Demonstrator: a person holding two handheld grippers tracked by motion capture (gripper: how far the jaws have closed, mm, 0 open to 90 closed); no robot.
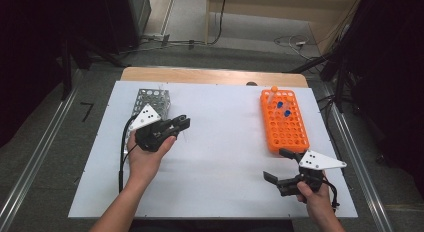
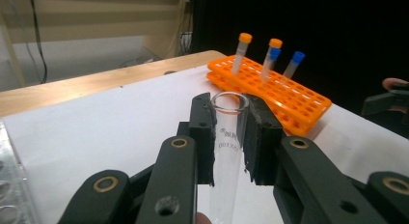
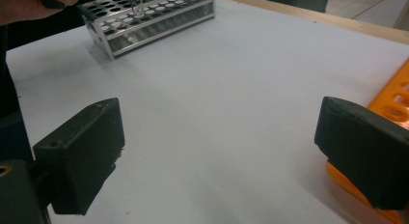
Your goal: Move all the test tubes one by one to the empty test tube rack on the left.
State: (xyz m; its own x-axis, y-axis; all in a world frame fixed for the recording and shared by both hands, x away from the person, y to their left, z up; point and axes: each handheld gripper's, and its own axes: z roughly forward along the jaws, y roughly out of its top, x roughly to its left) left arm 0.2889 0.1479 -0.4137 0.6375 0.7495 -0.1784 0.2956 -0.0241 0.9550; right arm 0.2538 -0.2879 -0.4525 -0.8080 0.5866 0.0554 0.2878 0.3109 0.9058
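A clear glass tube (image 2: 226, 151) is sitting clamped between the jaws of the left gripper (image 1: 176, 126), held above the white bench (image 1: 220, 157) beside the metal rack (image 1: 150, 99). This is probably the carrying step toward the orange rack (image 1: 285, 123). The right gripper (image 1: 280, 167) is waiting with jaws wide apart, holding nothing. Next, the tube needs aligning upright over a free hole.

glass tube (image 2: 226, 151) base cut off by frame edge, print partly hidden
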